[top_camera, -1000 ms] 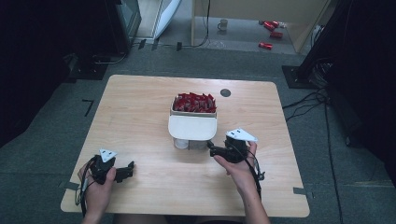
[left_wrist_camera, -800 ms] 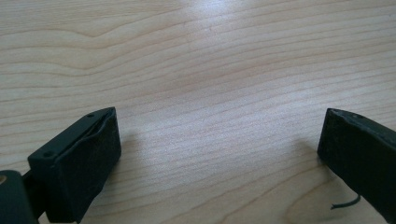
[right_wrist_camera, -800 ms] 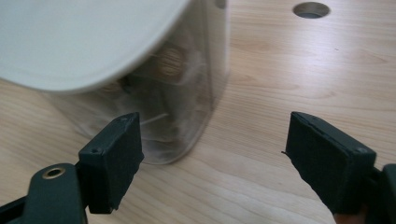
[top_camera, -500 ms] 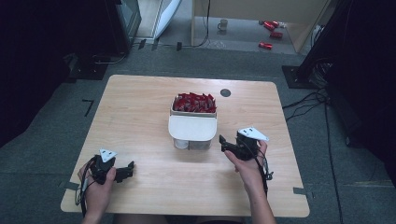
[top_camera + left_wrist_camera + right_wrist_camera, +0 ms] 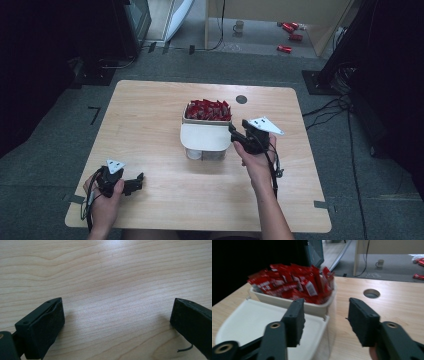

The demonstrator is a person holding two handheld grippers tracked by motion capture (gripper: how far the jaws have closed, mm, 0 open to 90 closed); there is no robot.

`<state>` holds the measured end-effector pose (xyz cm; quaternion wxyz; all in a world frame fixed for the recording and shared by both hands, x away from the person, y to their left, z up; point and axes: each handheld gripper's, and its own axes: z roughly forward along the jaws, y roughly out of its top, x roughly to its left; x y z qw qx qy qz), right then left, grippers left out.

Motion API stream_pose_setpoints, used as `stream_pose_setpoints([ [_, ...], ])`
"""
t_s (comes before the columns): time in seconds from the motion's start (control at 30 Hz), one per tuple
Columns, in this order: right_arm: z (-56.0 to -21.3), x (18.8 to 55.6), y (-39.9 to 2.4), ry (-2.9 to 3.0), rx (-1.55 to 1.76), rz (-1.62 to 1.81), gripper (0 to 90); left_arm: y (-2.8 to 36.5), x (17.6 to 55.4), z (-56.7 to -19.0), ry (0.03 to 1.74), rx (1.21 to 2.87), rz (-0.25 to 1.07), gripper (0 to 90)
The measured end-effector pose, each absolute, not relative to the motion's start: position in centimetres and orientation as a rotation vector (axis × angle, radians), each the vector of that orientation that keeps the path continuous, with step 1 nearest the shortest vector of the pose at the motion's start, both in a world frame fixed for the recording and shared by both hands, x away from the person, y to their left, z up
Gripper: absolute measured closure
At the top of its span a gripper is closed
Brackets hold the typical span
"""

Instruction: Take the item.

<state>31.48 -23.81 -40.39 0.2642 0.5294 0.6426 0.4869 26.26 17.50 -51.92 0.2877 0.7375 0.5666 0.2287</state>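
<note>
Reaching toward the cream plastic container [image 5: 206,137] at the middle of the pale wooden table [image 5: 150,110], your right gripper [image 5: 235,134] hovers at its right-hand edge with both black jaws spread apart and nothing between them. The container has a rear tub heaped with small red sachets [image 5: 208,109] and a flat, bare white tray section [image 5: 205,138] in front. By the look of it, you are in the approach step: the jaws have not closed on anything. A likely next move is to carry the spread jaws up over the tub rim, lower them around one sachet, and squeeze, taking care not to snag several at once.

Your left gripper [image 5: 134,184] rests low near the table's front left corner, well apart from the container, jaws released and empty.

From above, you get the whole layout and both hands. The right gripper view adds what that misses: its left jaw sits over the tray, its right jaw over bare wood beside the container wall, with a round cable hole [image 5: 371,293] beyond. The left gripper view shows wood grain between its parted jaws.
</note>
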Motion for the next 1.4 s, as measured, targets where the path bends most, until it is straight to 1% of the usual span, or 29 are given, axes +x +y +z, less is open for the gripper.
stream_pose_setpoints([
  [0.03, -40.4, 31.5, -23.8, 1.737, 1.431, 1.316, 52.3, 17.5, 26.3, -51.9, 1.513, 1.969, 0.611, 0.0],
  [0.17, -39.6, 32.5, -22.5, 1.724, 1.418, 1.322, 65.4, 17.5, 26.3, -51.9, 1.512, 1.972, 0.611, 0.0],
  [0.23, -39.4, 32.7, -22.3, 1.725, 1.416, 1.328, 66.4, 17.5, 26.3, -51.9, 1.513, 1.971, 0.611, 0.0],
  [0.27, -39.2, 33.2, -21.6, 1.733, 1.413, 1.340, 69.1, 17.5, 26.3, -51.9, 1.513, 1.971, 0.611, 0.0],
  [0.43, -39.0, 34.0, -20.7, 1.734, 1.417, 1.333, 73.2, 17.5, 26.3, -51.9, 1.514, 1.971, 0.610, 0.0],
  [0.53, -38.8, 34.6, -20.2, 1.727, 1.421, 1.326, 74.2, 17.5, 26.3, -51.9, 1.514, 1.970, 0.610, 0.0],
  [0.67, -39.1, 35.6, -19.5, 1.738, 1.431, 1.288, 73.2, 17.5, 26.3, -51.9, 1.514, 1.969, 0.610, 0.0],
  [0.73, -39.2, 36.1, -19.3, 1.742, 1.450, 1.265, 70.8, 17.5, 26.3, -51.9, 1.513, 1.972, 0.611, 0.0],
  [0.87, -39.6, 36.9, -19.0, 1.753, 1.478, 1.222, 70.5, 17.5, 26.3, -51.9, 1.514, 1.971, 0.610, 0.0],
  [0.97, -40.1, 37.4, -18.8, 1.756, 1.506, 1.176, 72.5, 17.5, 26.3, -51.9, 1.514, 1.971, 0.610, 0.0],
  [1.03, -40.2, 37.5, -18.9, 1.752, 1.530, 1.179, 76.0, 17.5, 26.3, -51.9, 1.513, 1.971, 0.610, 0.0],
  [1.23, -40.4, 37.8, -19.3, 1.742, 1.573, 1.182, 81.8, 17.5, 26.3, -51.9, 1.513, 1.971, 0.610, 0.0],
  [1.27, -40.4, 37.8, -19.4, 1.743, 1.575, 1.183, 83.7, 17.5, 26.3, -51.9, 1.514, 1.971, 0.610, 0.0],
  [1.3, -40.4, 37.7, -19.3, 1.738, 1.568, 1.175, 88.2, 17.5, 26.3, -51.9, 1.513, 1.971, 0.610, 0.0],
  [1.4, -40.3, 37.6, -19.3, 1.739, 1.541, 1.159, 90.0, 17.5, 26.3, -51.9, 1.514, 1.971, 0.610, 0.0],
])
